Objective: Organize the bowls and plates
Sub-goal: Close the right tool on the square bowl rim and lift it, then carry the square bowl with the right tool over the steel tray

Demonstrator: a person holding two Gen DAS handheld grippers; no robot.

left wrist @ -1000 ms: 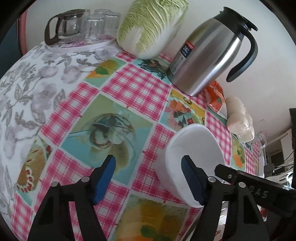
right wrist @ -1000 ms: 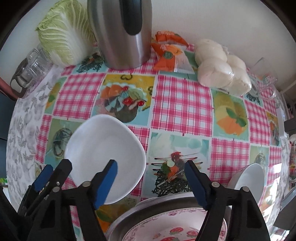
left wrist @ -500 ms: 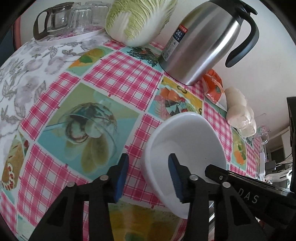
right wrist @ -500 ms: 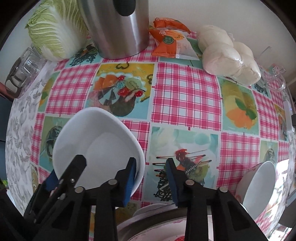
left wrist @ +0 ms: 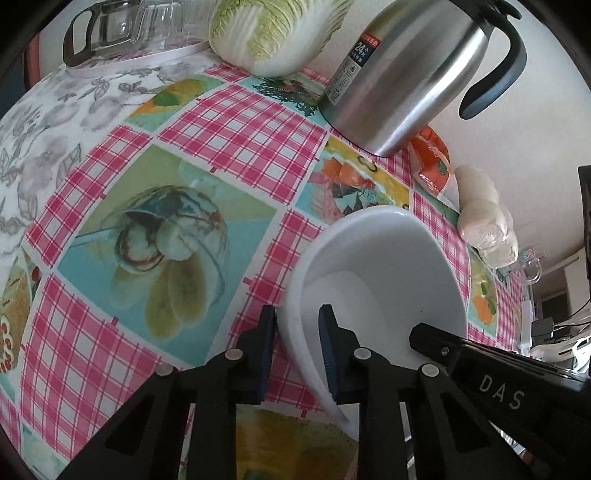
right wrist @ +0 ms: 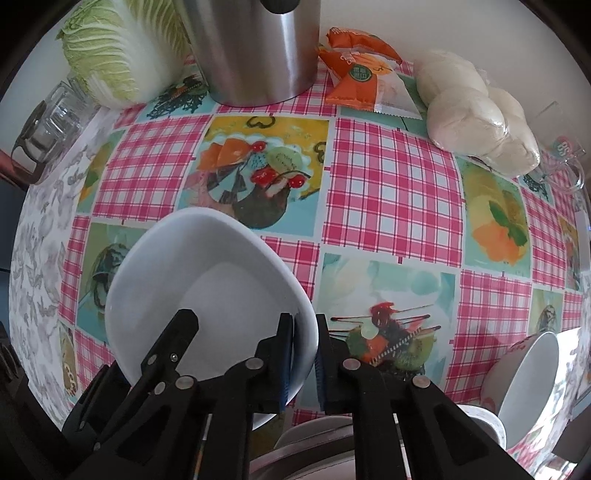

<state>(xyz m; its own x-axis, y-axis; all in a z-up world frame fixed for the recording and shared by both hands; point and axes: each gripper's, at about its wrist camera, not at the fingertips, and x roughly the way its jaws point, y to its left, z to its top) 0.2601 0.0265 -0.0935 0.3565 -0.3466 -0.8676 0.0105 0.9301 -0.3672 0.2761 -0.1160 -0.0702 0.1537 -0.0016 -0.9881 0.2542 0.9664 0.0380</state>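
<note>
Both hand-held grippers pinch the white square ceramic bowl (right wrist: 207, 295): left hand-held gripper (left wrist: 297, 347) closing, right hand-held gripper (right wrist: 303, 363) clamped; sorting seems barely begun.

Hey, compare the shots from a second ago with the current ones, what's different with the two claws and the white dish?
Both claws came down onto the white dish. The right claw went from wide open to shut on the dish's rim. The left claw is closing, with the opposite rim between its pads. The steel jug, cabbage and snack packets stayed put.
</note>
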